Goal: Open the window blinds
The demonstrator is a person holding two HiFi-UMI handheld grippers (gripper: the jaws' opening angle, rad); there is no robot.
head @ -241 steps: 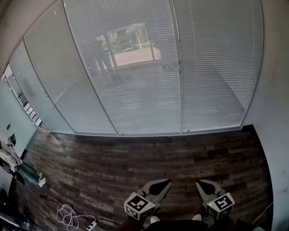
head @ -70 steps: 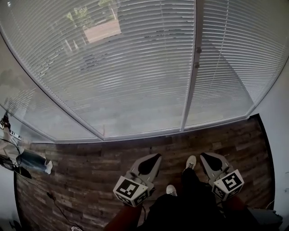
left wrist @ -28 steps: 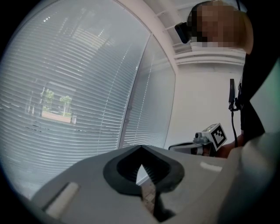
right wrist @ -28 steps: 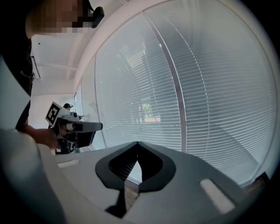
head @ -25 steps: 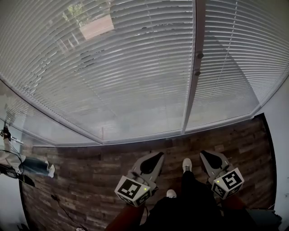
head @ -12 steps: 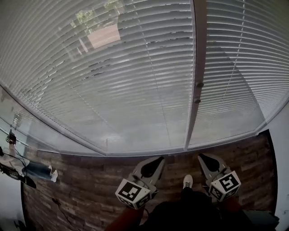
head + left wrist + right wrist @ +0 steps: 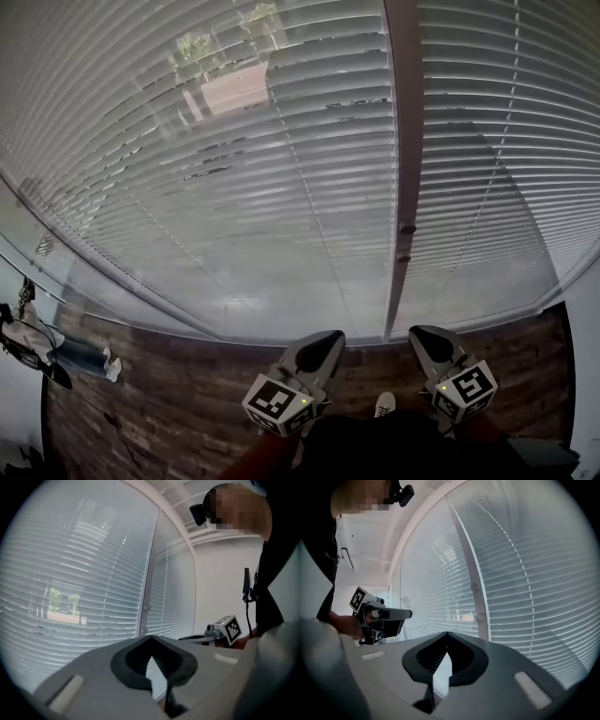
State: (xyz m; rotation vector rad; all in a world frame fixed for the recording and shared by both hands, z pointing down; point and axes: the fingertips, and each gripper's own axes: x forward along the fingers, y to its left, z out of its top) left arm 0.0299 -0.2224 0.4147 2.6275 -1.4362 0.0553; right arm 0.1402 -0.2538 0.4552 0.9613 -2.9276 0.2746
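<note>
Closed white slatted blinds [image 7: 234,169] cover the big window ahead, and a second panel [image 7: 487,141] hangs right of a pale upright frame post [image 7: 405,141]. Two small round knobs [image 7: 404,242] sit on that post, also seen as knobs [image 7: 477,602] in the right gripper view. My left gripper [image 7: 330,337] is shut and empty, pointing at the foot of the blinds left of the post. My right gripper [image 7: 418,334] is shut and empty too, just right of the post. Both jaw tips [image 7: 151,637] [image 7: 446,633] meet with only the blinds beyond them, not touching.
Dark wood plank floor [image 7: 169,394] runs up to the window sill. A person's legs in jeans [image 7: 80,356] lie at the far left. A white wall [image 7: 586,375] closes the right side. My shoe [image 7: 384,405] shows between the grippers.
The window has come much nearer and the floor strip in front has shrunk. Both grippers moved forward toward the blinds together, still shut.
</note>
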